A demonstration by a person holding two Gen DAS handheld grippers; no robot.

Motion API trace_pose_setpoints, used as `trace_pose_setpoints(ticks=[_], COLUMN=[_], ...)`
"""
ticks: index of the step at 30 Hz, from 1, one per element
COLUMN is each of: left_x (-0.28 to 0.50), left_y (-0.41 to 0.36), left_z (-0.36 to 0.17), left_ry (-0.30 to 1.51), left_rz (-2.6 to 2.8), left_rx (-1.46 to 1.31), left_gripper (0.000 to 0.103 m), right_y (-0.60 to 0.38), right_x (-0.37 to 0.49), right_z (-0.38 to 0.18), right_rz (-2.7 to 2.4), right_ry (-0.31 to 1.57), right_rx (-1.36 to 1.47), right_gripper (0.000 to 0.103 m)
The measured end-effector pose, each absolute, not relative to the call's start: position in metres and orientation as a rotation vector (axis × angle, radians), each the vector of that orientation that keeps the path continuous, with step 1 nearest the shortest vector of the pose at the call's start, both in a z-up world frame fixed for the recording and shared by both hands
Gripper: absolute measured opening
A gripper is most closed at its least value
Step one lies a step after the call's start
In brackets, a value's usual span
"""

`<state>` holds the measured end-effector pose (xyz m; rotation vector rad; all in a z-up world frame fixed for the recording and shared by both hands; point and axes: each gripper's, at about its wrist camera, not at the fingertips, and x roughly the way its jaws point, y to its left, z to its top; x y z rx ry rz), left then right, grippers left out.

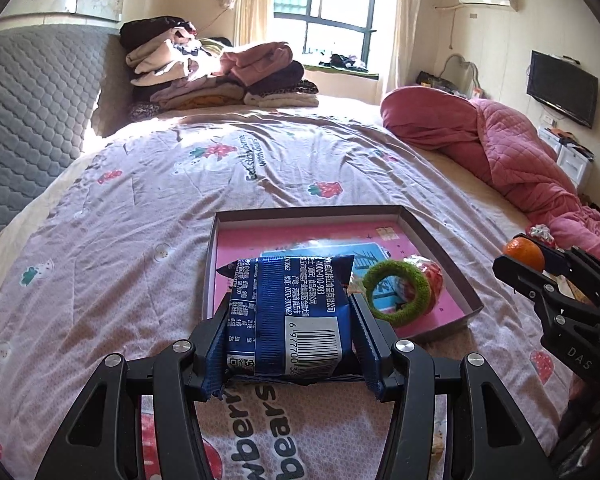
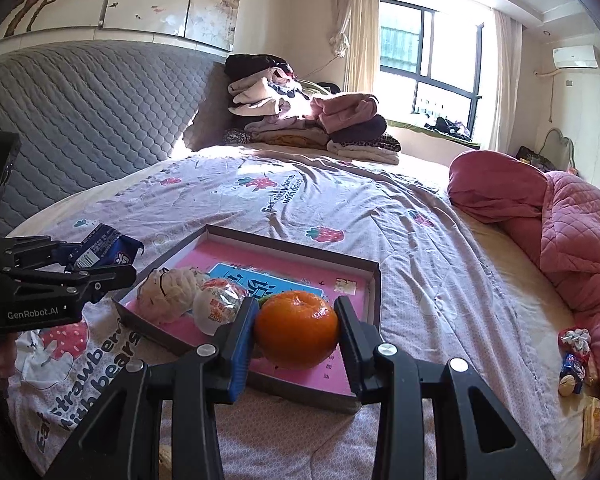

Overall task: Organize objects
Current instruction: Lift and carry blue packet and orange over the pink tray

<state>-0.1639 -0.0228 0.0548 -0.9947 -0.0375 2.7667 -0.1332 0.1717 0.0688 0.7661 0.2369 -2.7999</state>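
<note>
Snack packet [image 1: 290, 316], blue with a barcode, is sitting pinched between the jaws of the left claw [image 1: 290, 332], held just at the near edge of the shallow tray [image 1: 436, 236] lying on the bed [image 1: 140, 208]. Over on the other side, the right claw [image 2: 296, 330] is squeezing an orange [image 2: 296, 330] from both sides, hovering above the tray's near corner.

Inside the tray, a green ring [image 1: 398, 290], a red-and-white wrapped ball [image 2: 220, 306] and a pale lumpy item [image 2: 166, 294] are already crowding the near half, while the far half of the pink floor is lying bare.

Risks, as I judge them: the packet is soft and crinkly, so it may be slipping or sagging in the grip, and dropping it short would be landing it on the rim or the sheet. The orange is round; released onto the soft, uneven bedding under the tray, it could be rolling against the other pieces or bumping the low wall. Both claws are working close together over the same small tray, so they could be knocking each other.

Further out, a pink quilt [image 2: 572, 240] is bunching along the right, small wrapped snacks [image 2: 574, 356] are waiting beside it, and folded clothes [image 1: 216, 76] are piling up near the window. Nothing is blocking the path to the tray itself.
</note>
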Motion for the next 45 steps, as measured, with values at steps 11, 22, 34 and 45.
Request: trace_pose_setpoints(ticks=[11,22,34,45], left_x=[-0.194,-0.215,-0.219,-0.221], left_y=[-0.04,-0.041,-0.031,-0.026], left_z=[0.049,0.017,-0.005,-0.017], left_ry=[-0.063,-0.055,-0.022,0.003], left_rz=[2.806,2.817,2.787,2.779], left_rx=[-1.016,-1.08,-1.137,-1.155], left_gripper=[0.056,0.056,0.056,0.056], right_y=[0.181,0.189,0.188,0.187], right_x=[-0.158,-0.172,-0.175,-0.179], right_z=[0.063,0.036,0.017,0.005], right_rz=[-2.83,-2.82,-2.797,-2.763], right_ry=[0.242,0.229,0.245,0.26], right_rx=[0.772,0.862,0.933,0.976], right_gripper=[0.039,0.039,0.039,0.039])
